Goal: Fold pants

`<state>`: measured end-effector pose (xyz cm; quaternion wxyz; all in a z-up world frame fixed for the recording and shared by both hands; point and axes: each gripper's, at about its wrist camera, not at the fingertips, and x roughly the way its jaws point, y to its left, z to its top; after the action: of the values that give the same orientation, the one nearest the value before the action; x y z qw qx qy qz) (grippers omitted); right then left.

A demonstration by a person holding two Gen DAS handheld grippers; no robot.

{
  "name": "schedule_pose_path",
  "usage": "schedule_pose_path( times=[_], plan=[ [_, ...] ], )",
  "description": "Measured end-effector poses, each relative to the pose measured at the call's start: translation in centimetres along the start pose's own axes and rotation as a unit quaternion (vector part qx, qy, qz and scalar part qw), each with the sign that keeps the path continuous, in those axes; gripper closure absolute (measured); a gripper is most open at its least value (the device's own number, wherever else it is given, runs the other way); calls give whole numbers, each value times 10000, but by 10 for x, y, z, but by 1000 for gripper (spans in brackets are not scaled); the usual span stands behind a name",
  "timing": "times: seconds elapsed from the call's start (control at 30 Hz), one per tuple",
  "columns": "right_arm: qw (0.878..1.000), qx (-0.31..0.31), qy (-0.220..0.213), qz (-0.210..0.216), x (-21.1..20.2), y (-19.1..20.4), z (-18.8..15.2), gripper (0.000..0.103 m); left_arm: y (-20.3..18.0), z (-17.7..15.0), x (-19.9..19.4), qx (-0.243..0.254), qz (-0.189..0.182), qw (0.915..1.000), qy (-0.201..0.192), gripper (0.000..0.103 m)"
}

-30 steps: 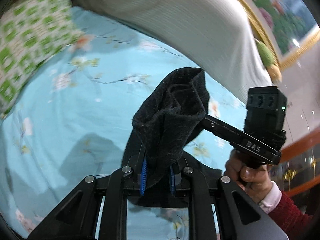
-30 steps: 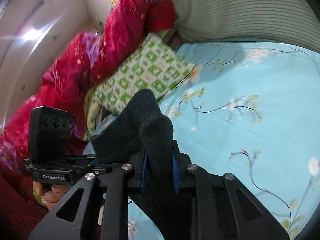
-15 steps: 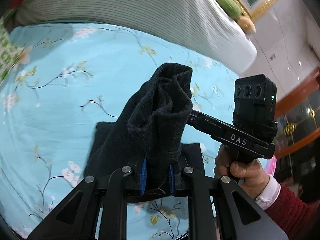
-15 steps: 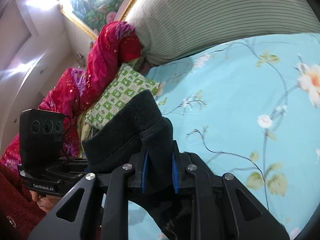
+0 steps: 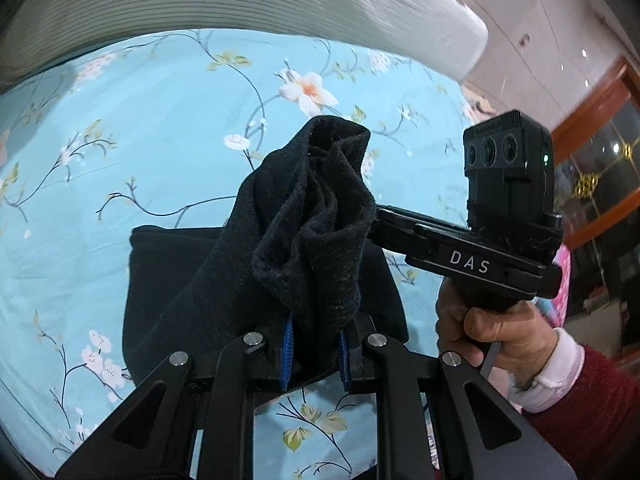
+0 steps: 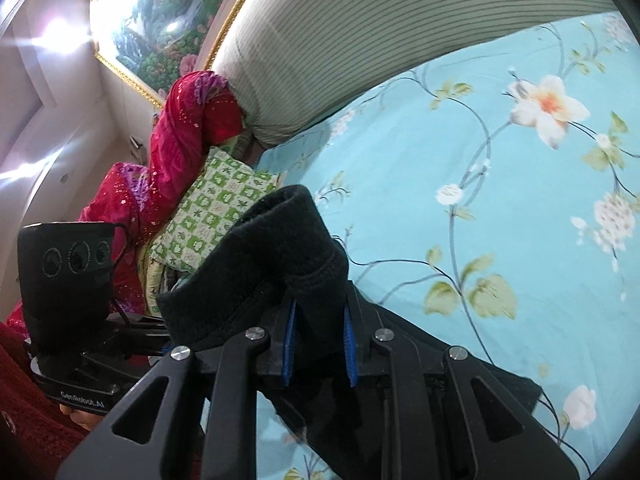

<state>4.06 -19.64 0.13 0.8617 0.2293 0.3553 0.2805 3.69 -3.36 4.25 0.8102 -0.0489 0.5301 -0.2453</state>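
Both grippers are clamped on the black pants (image 5: 304, 236): left gripper (image 5: 314, 354) and right gripper (image 6: 319, 344) each pinch a bunched edge, lifted above the flowery blue bed (image 5: 160, 128), with the rest lying on the sheet.

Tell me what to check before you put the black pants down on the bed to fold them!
1. Left gripper pinching the black pants: ok, cloth bunches between its blue-padded fingers.
2. Right gripper pinching the pants too: ok, a thick folded edge sits between its fingers.
3. Both grippers close together on the same end: ok, each camera shows the other gripper right beside it.
4. Lower part of the pants lying on the floral bedsheet: ok, it rests dark and fairly flat below the grip.
5. Sheet ahead free of clutter: ok, the green checked pillow and striped bolster sit at the edge.
6. Pant legs lined up evenly: cannot tell, the bunched cloth hides them.
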Motion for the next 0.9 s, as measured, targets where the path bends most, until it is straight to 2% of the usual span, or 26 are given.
schedule_pose_path(
  times=[0.2, 0.67, 0.87, 0.9],
  plan=[
    [9998, 165, -5, -147, -6, -17, -15, 82, -10, -6, 21, 249, 105, 9995, 190, 86],
    [9987, 317, -47, -388, -26, -35, -32, 82, -35, -9, 50, 720, 53, 9966, 402, 85],
    [9978, 406, -24, -515, -31, -40, -38, 81, -42, -11, 65, 942, -28, 9940, 547, 80],
    [9975, 442, 8, -556, -32, -41, -38, 77, -41, -11, 66, 950, -43, 9938, 568, 77]
  ],
)
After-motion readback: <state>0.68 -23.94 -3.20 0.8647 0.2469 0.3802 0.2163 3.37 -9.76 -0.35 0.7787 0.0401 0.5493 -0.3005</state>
